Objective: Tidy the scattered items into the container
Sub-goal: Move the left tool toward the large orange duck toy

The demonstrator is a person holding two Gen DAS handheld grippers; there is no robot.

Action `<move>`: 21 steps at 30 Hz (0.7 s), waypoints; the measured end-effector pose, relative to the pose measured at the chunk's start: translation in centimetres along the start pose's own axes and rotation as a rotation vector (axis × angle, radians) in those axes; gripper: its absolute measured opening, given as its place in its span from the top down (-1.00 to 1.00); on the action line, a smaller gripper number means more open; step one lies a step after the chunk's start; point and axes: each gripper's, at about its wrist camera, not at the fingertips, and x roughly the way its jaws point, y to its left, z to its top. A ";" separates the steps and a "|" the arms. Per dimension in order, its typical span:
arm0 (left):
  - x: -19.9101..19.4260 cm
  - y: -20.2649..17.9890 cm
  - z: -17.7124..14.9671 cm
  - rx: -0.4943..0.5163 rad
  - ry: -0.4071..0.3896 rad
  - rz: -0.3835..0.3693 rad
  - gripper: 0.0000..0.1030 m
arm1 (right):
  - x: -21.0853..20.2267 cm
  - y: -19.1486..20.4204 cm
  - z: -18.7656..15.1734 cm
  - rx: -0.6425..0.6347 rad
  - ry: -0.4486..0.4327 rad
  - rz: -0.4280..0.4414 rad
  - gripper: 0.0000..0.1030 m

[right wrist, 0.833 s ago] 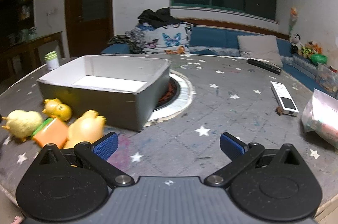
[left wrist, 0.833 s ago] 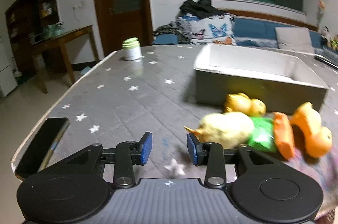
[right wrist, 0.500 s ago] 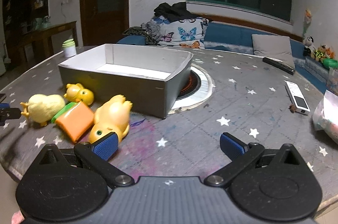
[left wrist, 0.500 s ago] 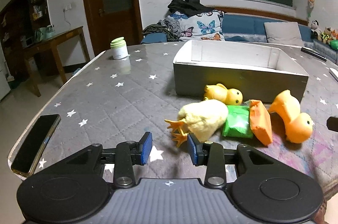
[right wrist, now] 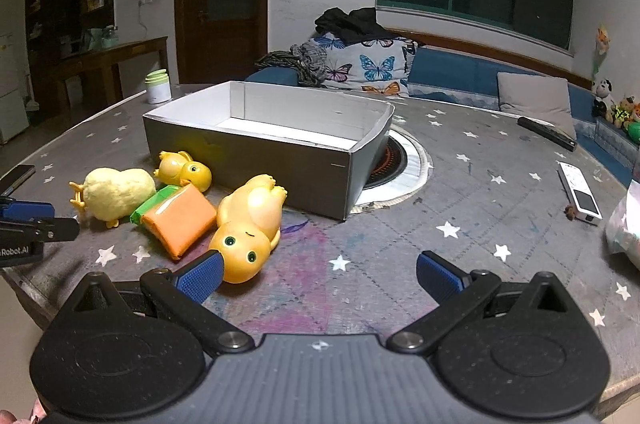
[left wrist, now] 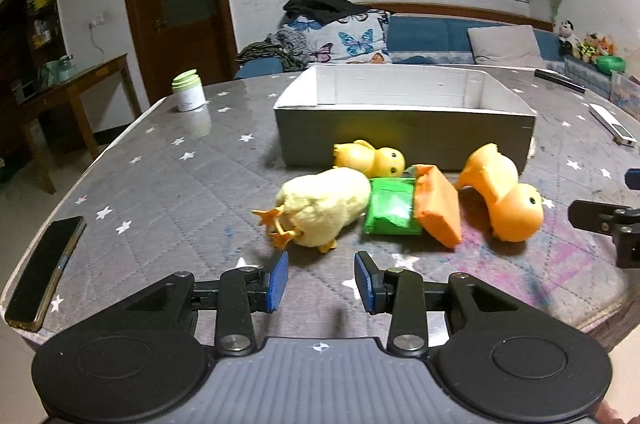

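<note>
A grey cardboard box (left wrist: 404, 138) (right wrist: 256, 152) stands open on the star-patterned table. In front of it lie a fluffy yellow chick (left wrist: 324, 206) (right wrist: 118, 190), a small yellow duck (left wrist: 370, 158) (right wrist: 184, 172), a green packet (left wrist: 390, 210) (right wrist: 154, 202), an orange packet (left wrist: 436, 208) (right wrist: 180, 220) and a large orange duck (left wrist: 504, 194) (right wrist: 250, 224). My left gripper (left wrist: 320, 280) is open and empty just short of the chick. My right gripper (right wrist: 318, 274) is wide open and empty, its left finger beside the large duck's head.
A phone (left wrist: 44, 266) lies at the table's left edge. A green-lidded jar (left wrist: 188, 92) stands far left. A round burner (right wrist: 394, 160) sits behind the box. Two remotes (right wrist: 580, 190) (right wrist: 546, 132) and a plastic bag (right wrist: 626, 224) lie on the right.
Both grippers have swung toward the toys and come nearer. The left gripper now faces the chick and has opened slightly wider. The toys have not moved.
</note>
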 end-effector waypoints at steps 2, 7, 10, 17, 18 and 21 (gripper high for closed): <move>0.0 -0.1 0.0 0.005 0.005 -0.013 0.24 | 0.0 0.0 0.0 -0.001 0.001 0.001 -1.00; 0.0 -0.4 0.1 0.011 0.009 -0.034 0.24 | 0.1 0.0 0.1 -0.004 0.006 0.010 -1.00; 0.0 -0.4 0.2 0.014 0.014 -0.047 0.24 | 0.2 0.2 0.1 -0.013 0.009 0.018 -1.00; 0.4 -0.5 0.4 0.012 0.027 -0.067 0.24 | 0.7 0.8 0.1 -0.030 0.017 0.025 -1.00; 0.5 -0.5 0.5 0.012 0.029 -0.071 0.24 | 0.8 0.8 0.1 -0.031 0.019 0.026 -1.00; 0.7 -0.7 0.6 0.015 0.030 -0.078 0.24 | 1.0 0.9 0.2 -0.034 0.023 0.031 -1.00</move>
